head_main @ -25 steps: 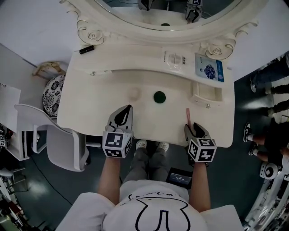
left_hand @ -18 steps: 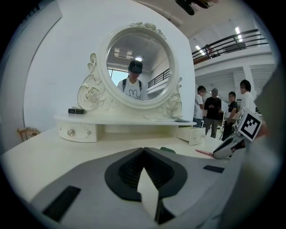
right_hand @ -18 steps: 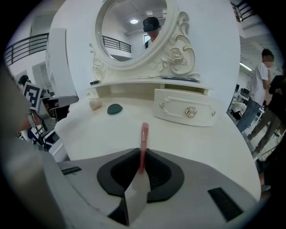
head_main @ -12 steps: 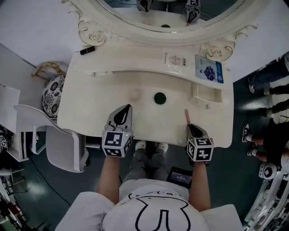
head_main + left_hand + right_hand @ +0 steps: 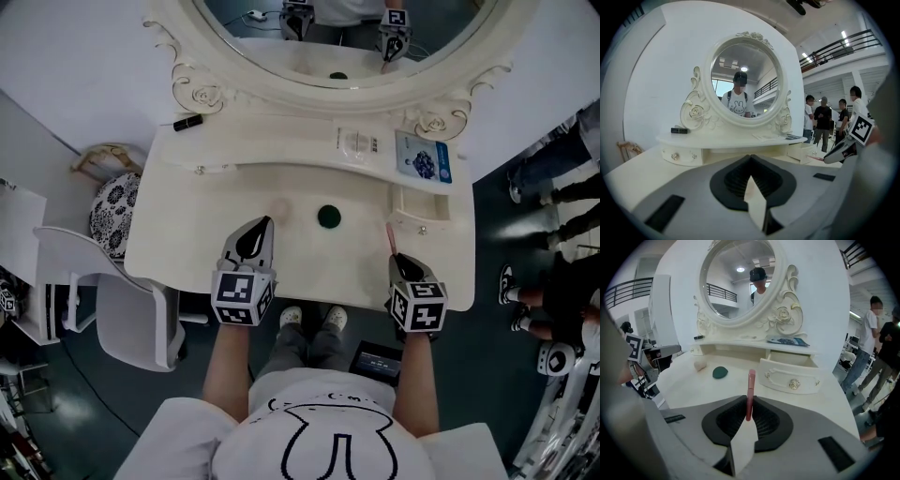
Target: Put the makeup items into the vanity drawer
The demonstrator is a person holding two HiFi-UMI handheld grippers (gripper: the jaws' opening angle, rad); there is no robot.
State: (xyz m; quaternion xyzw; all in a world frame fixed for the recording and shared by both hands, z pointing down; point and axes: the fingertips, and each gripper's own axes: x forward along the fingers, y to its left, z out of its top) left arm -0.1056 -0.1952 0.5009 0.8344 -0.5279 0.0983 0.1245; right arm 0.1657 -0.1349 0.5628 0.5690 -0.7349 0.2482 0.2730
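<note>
1. White vanity table [image 5: 187,244] below an oval mirror [image 5: 450,37]; its right-hand drawer [image 5: 424,199] stands open.
2. Your forearms reach forward side by side, with both grippers over the table's near edge.
3. Your left gripper [image 5: 265,225] aims close to level, jaws together with nothing between them.
4. Your right gripper [image 5: 397,262] tilts downward. Its jaws have just been closing and now clamp a pink makeup tube [image 5: 391,236], free end toward the drawer.
5. Green sponge [image 5: 328,216] and beige puff [image 5: 279,206] lie further in on the tabletop.
</note>
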